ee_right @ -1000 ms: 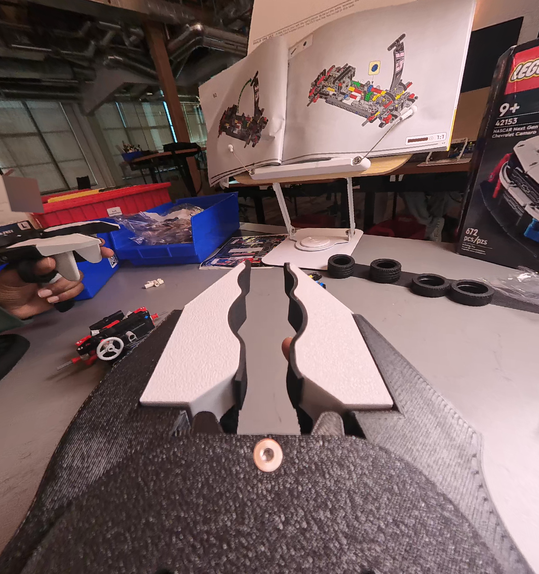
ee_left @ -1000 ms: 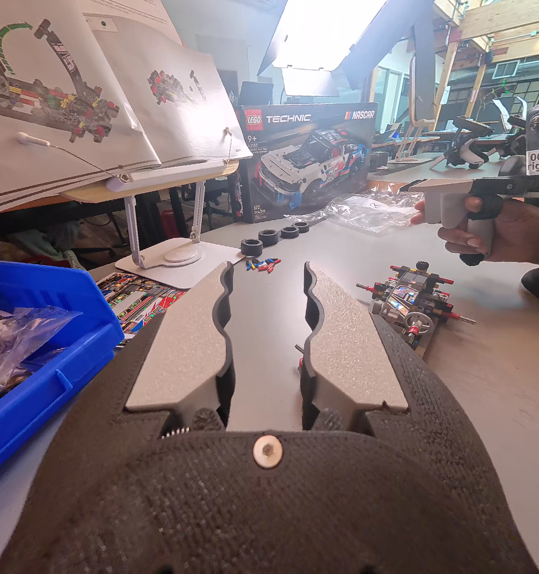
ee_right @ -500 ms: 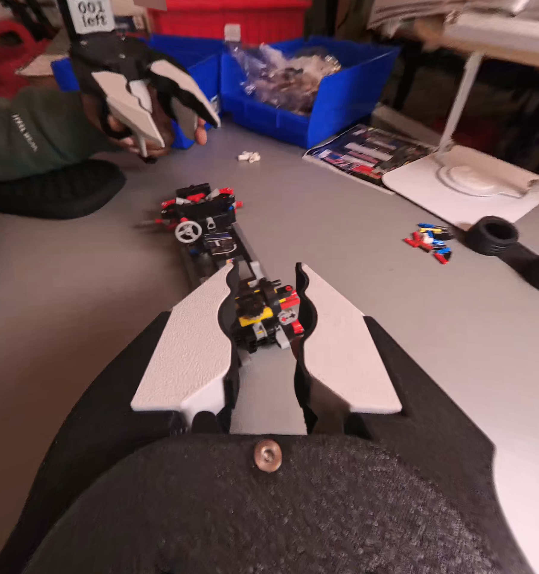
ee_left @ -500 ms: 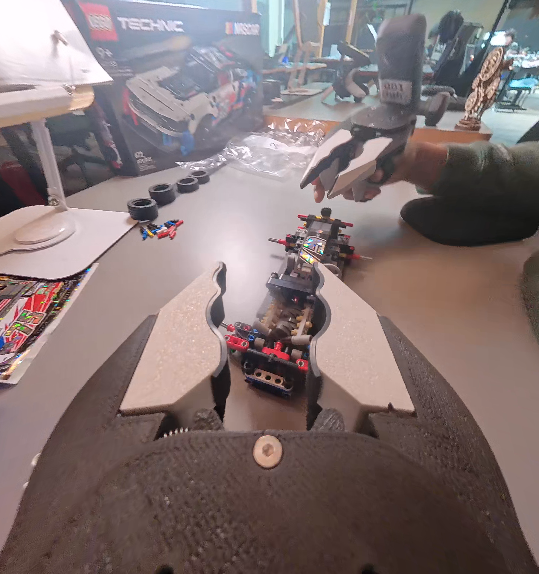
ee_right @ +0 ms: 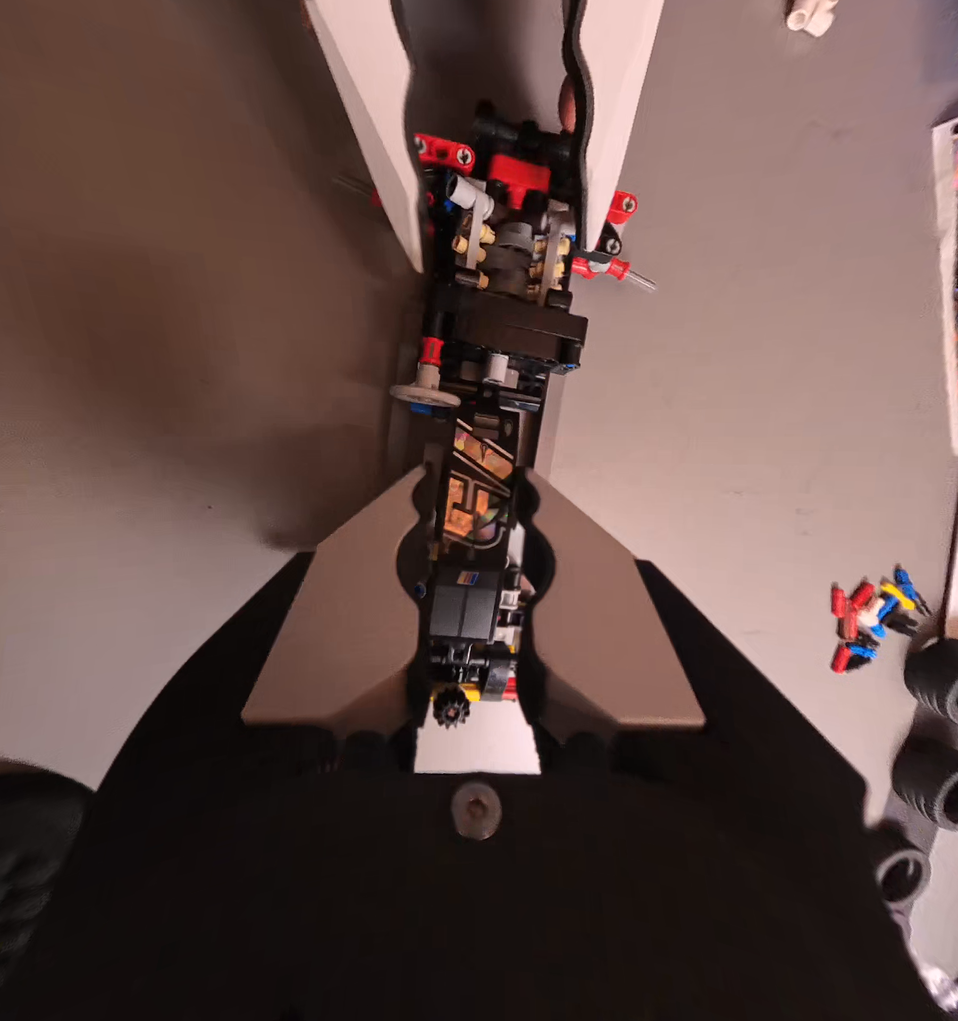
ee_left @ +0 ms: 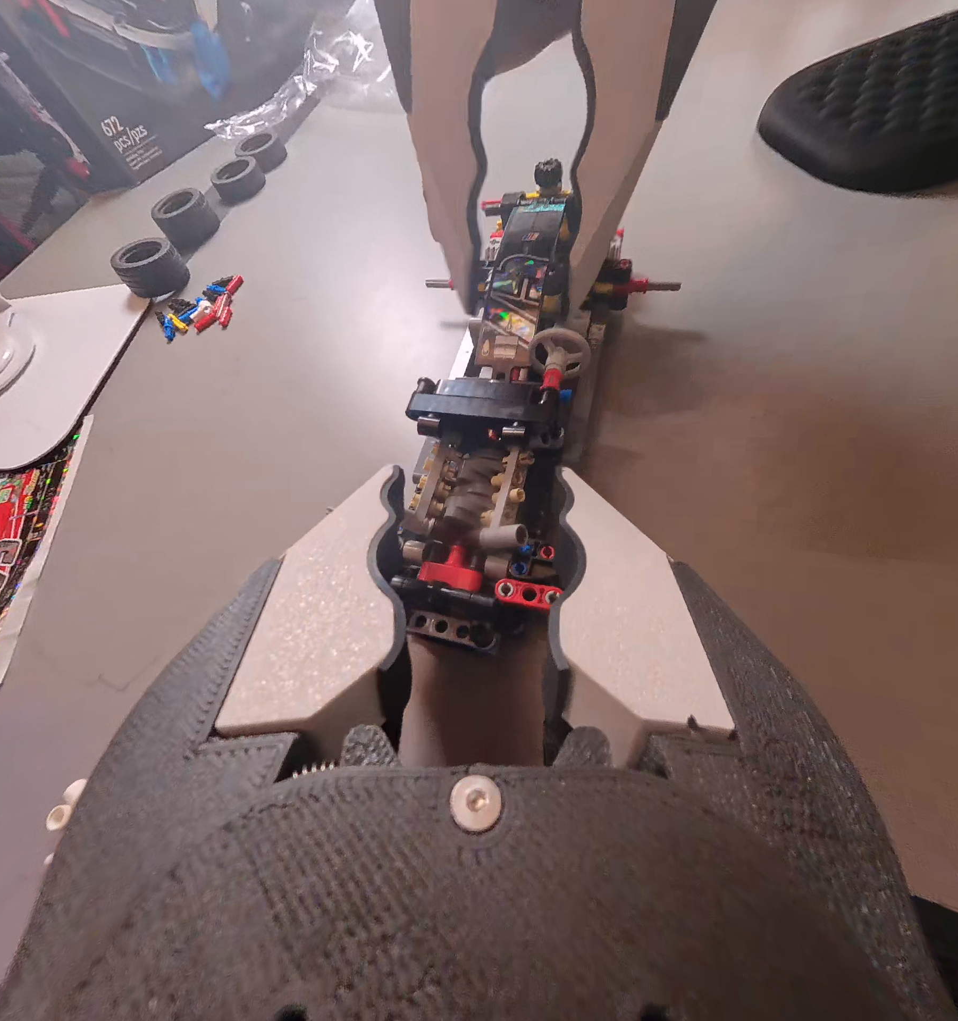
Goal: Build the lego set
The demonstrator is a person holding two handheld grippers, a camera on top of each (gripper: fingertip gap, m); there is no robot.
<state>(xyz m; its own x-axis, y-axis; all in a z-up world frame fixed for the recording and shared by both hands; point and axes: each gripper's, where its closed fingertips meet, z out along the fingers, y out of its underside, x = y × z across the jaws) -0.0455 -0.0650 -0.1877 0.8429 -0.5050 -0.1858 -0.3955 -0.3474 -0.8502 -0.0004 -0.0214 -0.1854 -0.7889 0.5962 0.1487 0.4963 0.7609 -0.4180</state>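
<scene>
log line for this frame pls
phase: two-ended grasp | left gripper: astride engine end of chassis, contact unclear | right gripper: astride opposite end, contact unclear | chassis on table | tyres loose

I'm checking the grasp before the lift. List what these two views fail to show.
- Contact between left gripper and chassis: left wrist view, hidden by its fingers.
- Right gripper contact: right wrist view, dark and blurred.
- Chassis underside: both views, against the table.
- Small loose pieces: too small to identify.
</scene>
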